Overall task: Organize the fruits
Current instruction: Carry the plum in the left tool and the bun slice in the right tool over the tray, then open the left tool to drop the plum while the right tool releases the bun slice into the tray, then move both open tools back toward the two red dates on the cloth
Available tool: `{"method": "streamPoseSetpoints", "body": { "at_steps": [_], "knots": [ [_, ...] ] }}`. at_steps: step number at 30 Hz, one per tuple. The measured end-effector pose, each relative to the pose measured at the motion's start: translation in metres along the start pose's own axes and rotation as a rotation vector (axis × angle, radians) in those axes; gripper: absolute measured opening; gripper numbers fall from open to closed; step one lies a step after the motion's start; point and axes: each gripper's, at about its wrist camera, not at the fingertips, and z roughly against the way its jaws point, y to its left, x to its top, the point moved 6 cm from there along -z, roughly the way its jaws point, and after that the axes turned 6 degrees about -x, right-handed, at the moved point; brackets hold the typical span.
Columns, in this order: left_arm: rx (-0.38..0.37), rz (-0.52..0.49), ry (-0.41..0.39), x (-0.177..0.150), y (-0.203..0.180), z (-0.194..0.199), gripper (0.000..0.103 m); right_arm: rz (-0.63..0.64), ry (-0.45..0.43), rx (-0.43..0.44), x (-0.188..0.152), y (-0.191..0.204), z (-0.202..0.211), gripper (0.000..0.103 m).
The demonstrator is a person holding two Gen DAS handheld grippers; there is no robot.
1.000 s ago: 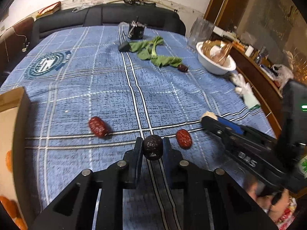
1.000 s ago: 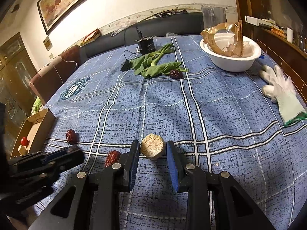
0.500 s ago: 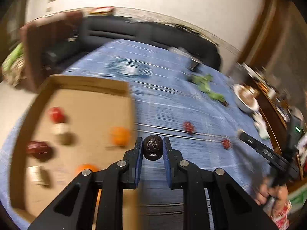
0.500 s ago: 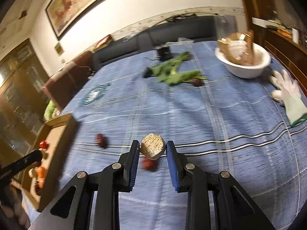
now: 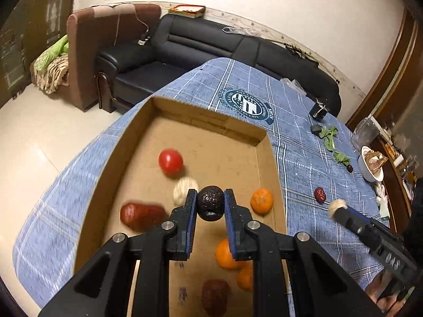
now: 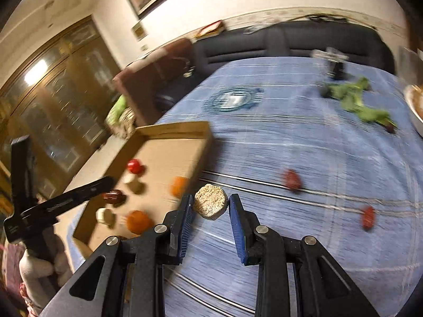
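My left gripper is shut on a dark wrinkled round fruit and hangs over the open cardboard box. Inside the box lie a red tomato, a pale round piece, oranges and dark red dates. My right gripper is shut on a tan grainy round cake, above the blue cloth just right of the box. Two red dates lie loose on the cloth. In the left wrist view, the right gripper shows at the right with its cake.
A blue checked cloth covers the table. Green leaves, a black device and a white bowl sit at the far right. A black sofa and brown armchair stand behind. The table edge drops to the floor left of the box.
Both grippers swung left toward the cardboard box, each keeping its load. The left one now hangs over the box; the right one has come near the box's right wall.
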Motion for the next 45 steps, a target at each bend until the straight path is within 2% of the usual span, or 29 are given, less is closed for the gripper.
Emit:
{"method": "streamPoseSetpoints", "body": {
  "at_steps": [6,9,15,21,25,29,32,36,39,41,45],
  "knots": [
    [0.012,-0.021,0.060,0.045,0.007,-0.038,0.019,0.109,0.034,0.001,0.018,0.058,-0.042,0.032],
    [-0.005,-0.001,0.108,0.055,0.014,-0.059,0.019,0.149,0.068,-0.003,0.018,0.078,-0.068,0.032],
    [-0.012,0.036,0.213,0.057,0.028,-0.099,0.019,0.193,0.126,-0.030,0.010,0.092,-0.110,0.032],
    [-0.009,0.045,0.245,0.053,0.032,-0.110,0.019,0.238,0.142,-0.050,0.007,0.097,-0.123,0.032],
    [-0.009,0.047,0.240,0.053,0.032,-0.110,0.022,0.256,0.152,-0.051,0.004,0.100,-0.129,0.032],
    [-0.011,0.058,0.222,0.054,0.033,-0.103,0.038,0.255,0.141,-0.053,0.006,0.097,-0.127,0.033],
    [-0.006,0.060,0.203,0.056,0.031,-0.093,0.043,0.248,0.143,-0.041,0.005,0.098,-0.123,0.033],
    [-0.001,0.051,0.165,0.057,0.026,-0.071,0.052,0.250,0.106,-0.034,0.007,0.100,-0.103,0.033],
    [0.013,0.035,0.110,0.056,0.018,-0.046,0.062,0.263,0.069,-0.034,0.006,0.098,-0.081,0.033],
    [0.026,0.026,0.078,0.052,0.014,-0.031,0.072,0.254,0.051,-0.042,0.001,0.091,-0.064,0.033],
    [0.017,0.032,0.023,0.038,-0.001,-0.004,0.077,0.173,0.030,-0.043,-0.010,0.065,-0.034,0.033]
  ]
}}
